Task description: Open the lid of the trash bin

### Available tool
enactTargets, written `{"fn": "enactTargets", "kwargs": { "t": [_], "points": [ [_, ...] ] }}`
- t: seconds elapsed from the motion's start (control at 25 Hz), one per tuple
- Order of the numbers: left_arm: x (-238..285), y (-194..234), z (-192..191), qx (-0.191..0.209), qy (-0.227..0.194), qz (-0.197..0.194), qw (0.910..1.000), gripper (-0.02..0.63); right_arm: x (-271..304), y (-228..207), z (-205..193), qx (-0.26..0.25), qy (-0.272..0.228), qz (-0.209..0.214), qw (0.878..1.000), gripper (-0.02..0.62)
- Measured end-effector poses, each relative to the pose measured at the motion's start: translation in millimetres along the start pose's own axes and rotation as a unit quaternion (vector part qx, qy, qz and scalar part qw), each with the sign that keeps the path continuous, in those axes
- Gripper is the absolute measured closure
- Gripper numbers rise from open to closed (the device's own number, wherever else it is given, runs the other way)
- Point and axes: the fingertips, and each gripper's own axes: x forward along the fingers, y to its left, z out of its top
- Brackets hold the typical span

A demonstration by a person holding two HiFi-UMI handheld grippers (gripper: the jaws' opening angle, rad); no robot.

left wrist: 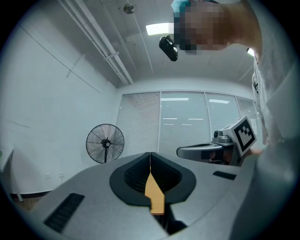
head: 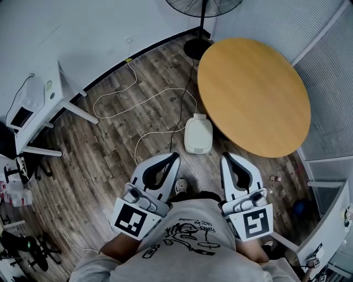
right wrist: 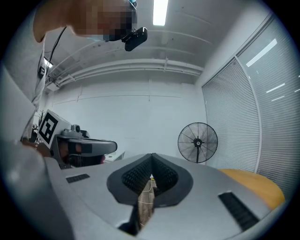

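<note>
- Head view, looking straight down: the white trash bin (head: 193,148) stands on the wooden floor (head: 110,160), just beside the edge of the round table (head: 253,93) and a little ahead of the person's feet.
- Its lid (head: 199,132) is down, so what is inside the bin cannot be seen.
- Both grippers are held low against the person's shirt, well apart from the bin, neither one touching it.
- The left gripper (head: 175,157) has its jaws pressed together at the tips with nothing between them; its own view (left wrist: 150,154) shows only a sliver of orange through the slit behind the tips.
- The right gripper (head: 225,156) is likewise closed tip to tip and empty (right wrist: 151,157); floor shows through its slit.
- Only the head view shows the bin, and a pale cable (head: 132,104) looping over the floor.
- The gripper views point outward across the room instead: each catches the standing fan (left wrist: 105,143) whole, window blinds (left wrist: 183,119) and a ceiling light (right wrist: 160,11).
- Each gripper view also shows the other gripper alongside.
</note>
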Motion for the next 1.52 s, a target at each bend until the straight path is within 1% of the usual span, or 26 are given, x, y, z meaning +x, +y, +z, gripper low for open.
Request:
{"fn": "enactTargets", "kwargs": {
  "t": [0.12, 0.32, 0.44, 0.52, 0.64, 0.84, 1.04, 1.32, 1.52],
  "points": [
    [10.6, -2.6, 7.8, 0.006, -0.025, 0.001, 0.9997, 0.586, 0.5, -9.8, 1.6, 0.002, -0.003, 0.002, 1.000, 0.588],
    [27.8, -9.7, -1.7, -0.002, 0.009, 0.008, 0.9999, 0.586, -5.1, -33.8, -2.9, -0.015, 0.019, 0.000, 1.000, 0.588],
    [37.8, -13.4, 0.1, 0.006, -0.009, 0.011, 0.9999, 0.586, -8.5, -44.2, -4.8, -0.016, 0.019, 0.001, 1.000, 0.588],
    [42.5, -14.1, -0.2, 0.008, -0.011, 0.012, 0.9998, 0.586, -8.9, -49.1, -6.1, -0.018, 0.017, 0.001, 1.000, 0.588],
    [45.7, -15.5, -7.4, 0.006, 0.008, 0.011, 0.9999, 0.586, -8.4, -52.6, -12.4, -0.017, 0.028, 0.003, 0.999, 0.588],
    [47.9, -11.2, -22.0, -0.003, 0.028, 0.011, 0.9996, 0.586, -5.9, -54.8, -26.8, -0.013, 0.044, 0.006, 0.999, 0.588],
    [53.6, -8.3, -46.9, -0.001, 0.043, 0.004, 0.9991, 0.586, -4.5, -60.3, -53.1, -0.008, 0.060, 0.004, 0.998, 0.589],
    [69.0, -0.3, -86.8, -0.008, 0.060, -0.003, 0.9982, 0.586, 6.7, -69.7, -101.6, 0.006, 0.091, -0.004, 0.996, 0.588],
    [76.6, 0.0, -119.9, -0.010, 0.071, -0.018, 0.9972, 0.586, 13.5, -68.5, -137.6, 0.008, 0.113, -0.007, 0.993, 0.588]
  ]
}}
